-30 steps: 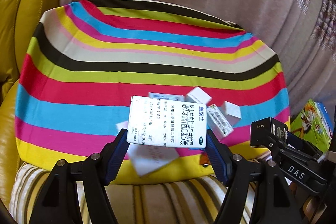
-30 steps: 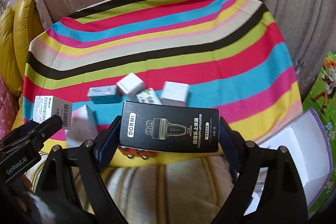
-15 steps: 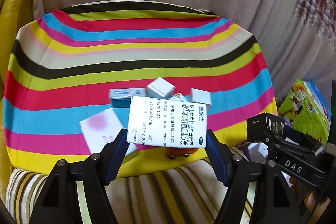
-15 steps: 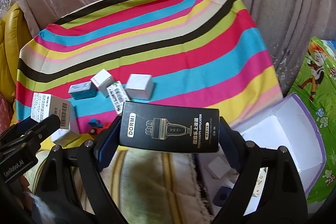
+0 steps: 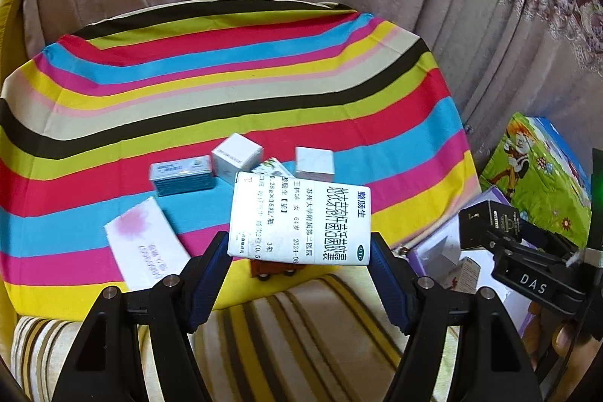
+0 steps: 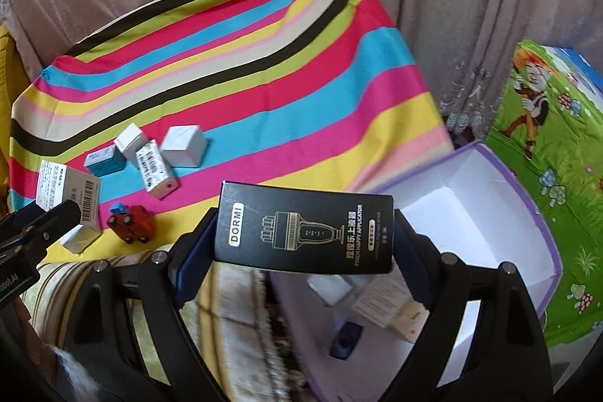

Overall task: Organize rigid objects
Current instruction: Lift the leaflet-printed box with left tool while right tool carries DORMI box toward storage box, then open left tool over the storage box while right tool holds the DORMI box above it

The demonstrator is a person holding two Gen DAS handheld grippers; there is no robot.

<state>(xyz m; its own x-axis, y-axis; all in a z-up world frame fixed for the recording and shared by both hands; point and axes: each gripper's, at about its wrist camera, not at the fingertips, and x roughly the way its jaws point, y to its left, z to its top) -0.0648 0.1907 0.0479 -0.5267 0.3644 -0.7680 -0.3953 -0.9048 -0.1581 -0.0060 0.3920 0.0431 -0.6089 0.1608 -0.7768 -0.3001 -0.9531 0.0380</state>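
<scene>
the left gripper (image 5: 299,251) is clamped on a white medicine box (image 5: 301,219) with chinese print and the date "2024-08". the right gripper (image 6: 301,243) is clamped on a black box (image 6: 303,226) that reads "dormi" and "punch happy applicator"; it hangs over the near edge of an open white storage box (image 6: 490,213). farther, on the striped cloth (image 5: 226,81), lie a red toy car (image 6: 132,223) and small boxes, maybe medicine too.

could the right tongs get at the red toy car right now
Probably not as things stand: the right tongs are already clamped on a black box, so they are full. The red toy car itself lies uncovered on the striped cloth.
</scene>
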